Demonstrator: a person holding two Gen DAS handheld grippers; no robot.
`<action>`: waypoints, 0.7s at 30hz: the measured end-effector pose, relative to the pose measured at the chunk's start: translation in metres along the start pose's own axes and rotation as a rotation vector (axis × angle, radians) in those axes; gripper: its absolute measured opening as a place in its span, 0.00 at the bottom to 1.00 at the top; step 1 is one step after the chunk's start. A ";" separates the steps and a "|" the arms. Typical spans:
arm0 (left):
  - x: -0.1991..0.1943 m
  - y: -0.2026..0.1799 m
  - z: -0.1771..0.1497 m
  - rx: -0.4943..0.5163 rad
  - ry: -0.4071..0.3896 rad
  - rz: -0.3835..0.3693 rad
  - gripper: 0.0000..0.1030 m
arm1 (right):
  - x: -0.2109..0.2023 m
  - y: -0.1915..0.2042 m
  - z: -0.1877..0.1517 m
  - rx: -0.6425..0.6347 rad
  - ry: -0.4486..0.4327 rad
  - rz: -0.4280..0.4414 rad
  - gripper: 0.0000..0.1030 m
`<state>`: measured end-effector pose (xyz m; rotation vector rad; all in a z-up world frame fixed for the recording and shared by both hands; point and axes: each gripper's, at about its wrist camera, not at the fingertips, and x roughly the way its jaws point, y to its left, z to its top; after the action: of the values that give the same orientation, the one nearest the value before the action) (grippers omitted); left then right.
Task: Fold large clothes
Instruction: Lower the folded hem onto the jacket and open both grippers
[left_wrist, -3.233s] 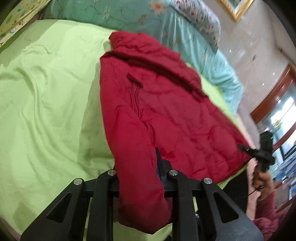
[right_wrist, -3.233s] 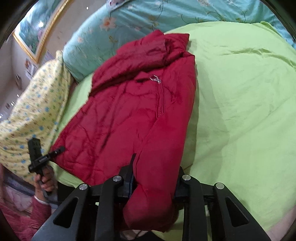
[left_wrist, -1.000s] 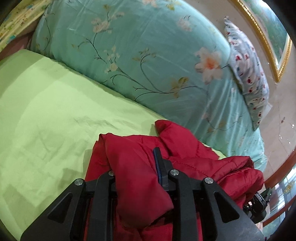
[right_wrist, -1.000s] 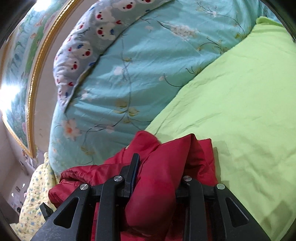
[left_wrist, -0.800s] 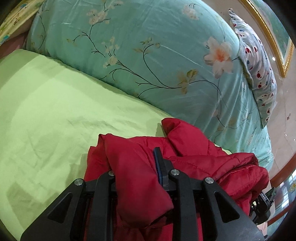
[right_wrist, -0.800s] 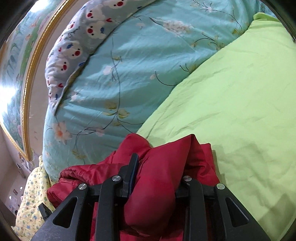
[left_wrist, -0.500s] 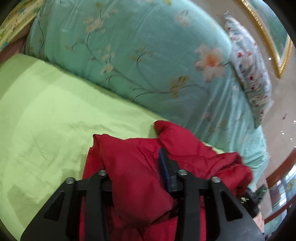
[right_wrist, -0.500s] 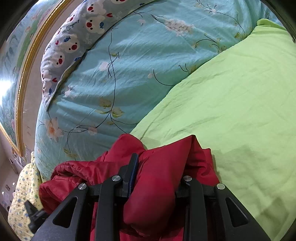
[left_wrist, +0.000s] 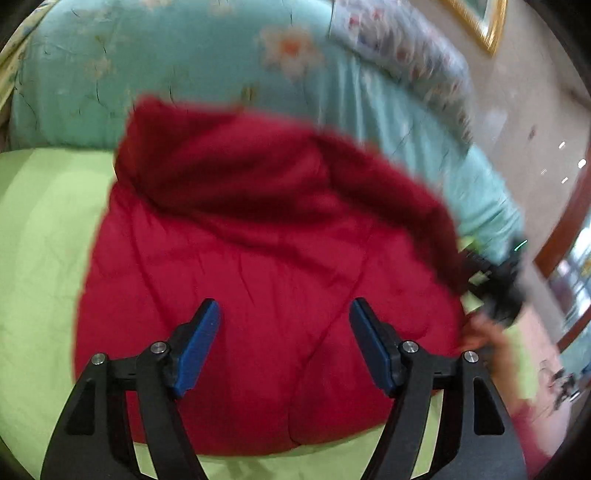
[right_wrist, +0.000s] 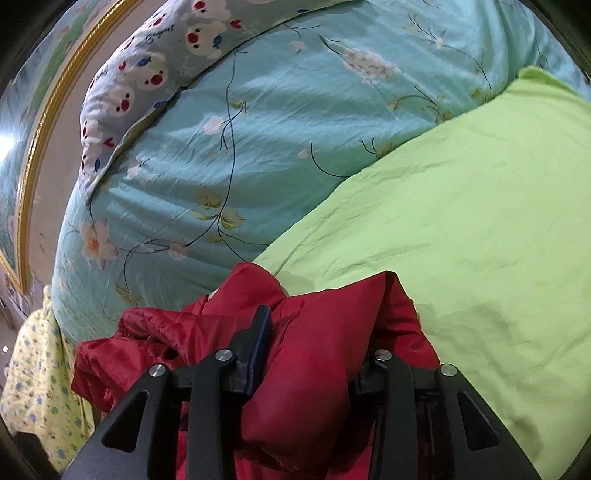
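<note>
Half a second earlier the left hand-held gripper (left_wrist: 284, 343) had been clamped on a bunch of the red jacket (left_wrist: 266, 280); it now stood with its blue pads (left_wrist: 195, 347) wide apart over the doubled garment, while the right hand-held gripper (right_wrist: 314, 365) was still pinched on a thick fold of it. By my reading, the hem-to-collar fold was just being laid down, the jacket resting on the green bed sheet (right_wrist: 498, 229) near the head edge, against the teal floral quilt (right_wrist: 280, 122). Next the right side needed releasing and the bundle squaring and flattening.
</note>
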<state>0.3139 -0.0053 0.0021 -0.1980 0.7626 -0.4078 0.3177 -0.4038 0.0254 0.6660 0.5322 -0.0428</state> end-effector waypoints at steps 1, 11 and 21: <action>0.008 -0.001 -0.002 0.004 0.005 0.018 0.70 | -0.005 0.003 0.002 -0.004 -0.001 -0.001 0.45; 0.048 -0.007 0.004 0.077 -0.018 0.181 0.73 | -0.067 0.088 0.009 -0.308 -0.058 0.050 0.79; 0.069 -0.002 0.016 0.061 0.011 0.226 0.75 | 0.039 0.108 -0.065 -0.673 0.359 -0.107 0.83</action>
<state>0.3691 -0.0356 -0.0294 -0.0511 0.7728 -0.2181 0.3444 -0.2745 0.0263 -0.0190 0.8727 0.1538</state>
